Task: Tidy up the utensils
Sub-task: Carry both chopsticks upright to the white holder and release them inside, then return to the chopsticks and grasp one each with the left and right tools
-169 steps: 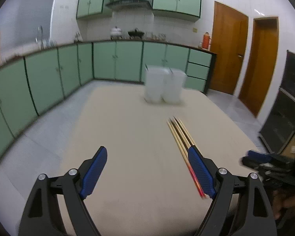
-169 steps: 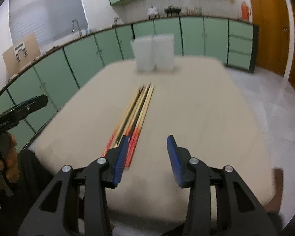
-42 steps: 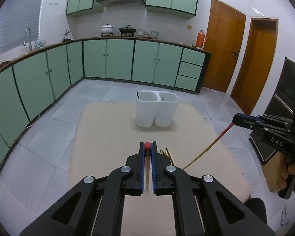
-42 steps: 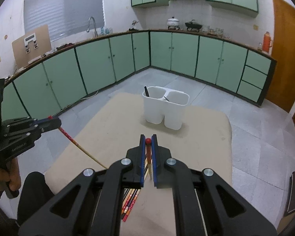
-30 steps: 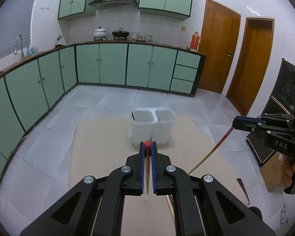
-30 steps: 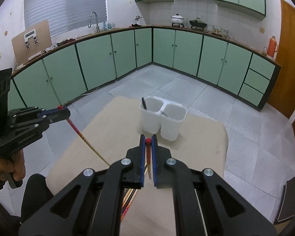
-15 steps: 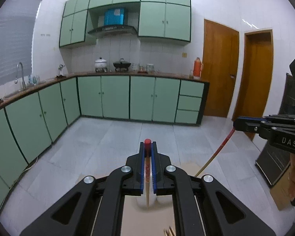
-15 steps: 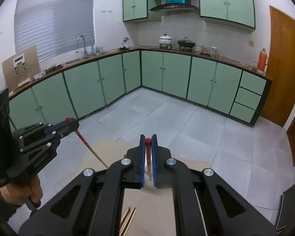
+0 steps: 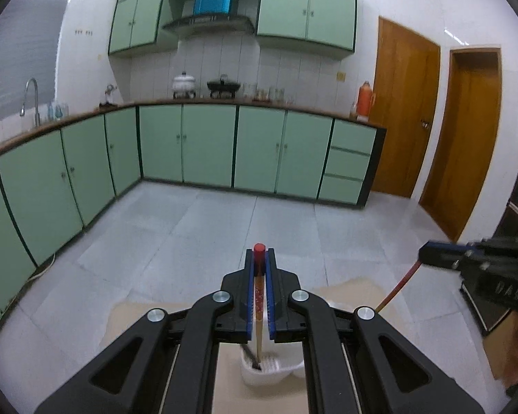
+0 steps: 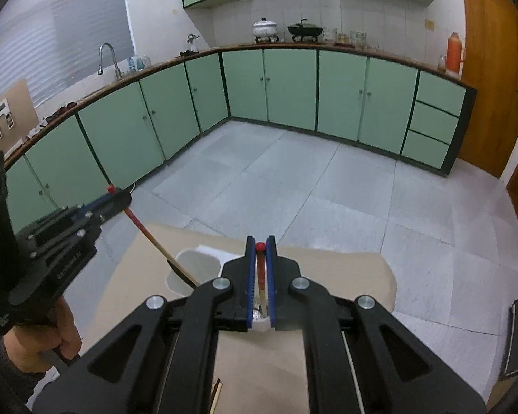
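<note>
My left gripper (image 9: 259, 258) is shut on a red-topped chopstick (image 9: 258, 314); its lower tip reaches into the left compartment of the white two-compartment holder (image 9: 269, 372), beside a dark utensil handle. My right gripper (image 10: 260, 253) is shut on another red-topped chopstick (image 10: 261, 289), held upright with its tip down in the holder's right compartment (image 10: 259, 321). The holder's left compartment (image 10: 193, 269) shows in the right wrist view, with the left gripper (image 10: 115, 196) and its chopstick (image 10: 155, 241) slanting into it. The right gripper (image 9: 431, 258) also shows in the left wrist view.
The holder stands on a beige table (image 10: 345, 276). Loose chopsticks (image 10: 216, 396) lie on the table below my right gripper. Green cabinets (image 9: 207, 148) line the walls, wooden doors (image 9: 404, 114) stand at the right, and grey tiled floor (image 9: 224, 227) lies beyond the table.
Both grippers have moved forward over the holder and lowered their chopsticks; the tips now sit inside the two compartments. Both stay shut.
</note>
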The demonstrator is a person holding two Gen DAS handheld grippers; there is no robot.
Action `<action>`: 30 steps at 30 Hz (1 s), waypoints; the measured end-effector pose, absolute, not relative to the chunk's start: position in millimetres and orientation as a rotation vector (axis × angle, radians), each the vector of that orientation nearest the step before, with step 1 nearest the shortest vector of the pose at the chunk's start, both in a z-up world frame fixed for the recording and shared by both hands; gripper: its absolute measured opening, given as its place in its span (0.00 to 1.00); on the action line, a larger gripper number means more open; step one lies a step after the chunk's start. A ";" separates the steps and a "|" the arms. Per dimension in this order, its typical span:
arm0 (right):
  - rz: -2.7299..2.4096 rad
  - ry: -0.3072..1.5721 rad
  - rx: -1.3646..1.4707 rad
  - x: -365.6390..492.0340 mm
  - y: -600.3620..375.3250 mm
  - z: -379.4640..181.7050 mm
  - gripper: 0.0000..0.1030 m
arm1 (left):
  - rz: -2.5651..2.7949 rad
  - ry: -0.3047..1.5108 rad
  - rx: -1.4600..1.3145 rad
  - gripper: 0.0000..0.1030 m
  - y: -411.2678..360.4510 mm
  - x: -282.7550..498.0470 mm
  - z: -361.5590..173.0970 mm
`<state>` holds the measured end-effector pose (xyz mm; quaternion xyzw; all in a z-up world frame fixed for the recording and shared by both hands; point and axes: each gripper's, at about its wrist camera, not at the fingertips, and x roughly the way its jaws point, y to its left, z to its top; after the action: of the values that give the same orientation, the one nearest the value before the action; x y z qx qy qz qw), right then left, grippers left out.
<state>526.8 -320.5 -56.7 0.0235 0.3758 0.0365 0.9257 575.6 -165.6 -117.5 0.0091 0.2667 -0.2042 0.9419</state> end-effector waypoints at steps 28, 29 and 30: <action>0.145 0.814 0.005 167.3 -233.6 -286.2 0.33 | -0.407 0.625 0.066 0.77 -62.4 255.3 -257.2; 0.158 0.815 -0.025 166.3 -224.9 -289.7 0.33 | -0.409 0.629 0.056 0.77 -63.7 248.1 -263.9; 0.167 0.809 -0.049 166.8 -217.6 -290.6 0.33 | -0.417 0.633 0.058 0.77 -65.5 243.2 -268.1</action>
<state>166.8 -217.6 -290.6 -0.0238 0.3928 0.0813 0.9157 243.2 -65.5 -268.1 0.0281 0.3092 -0.2036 0.9285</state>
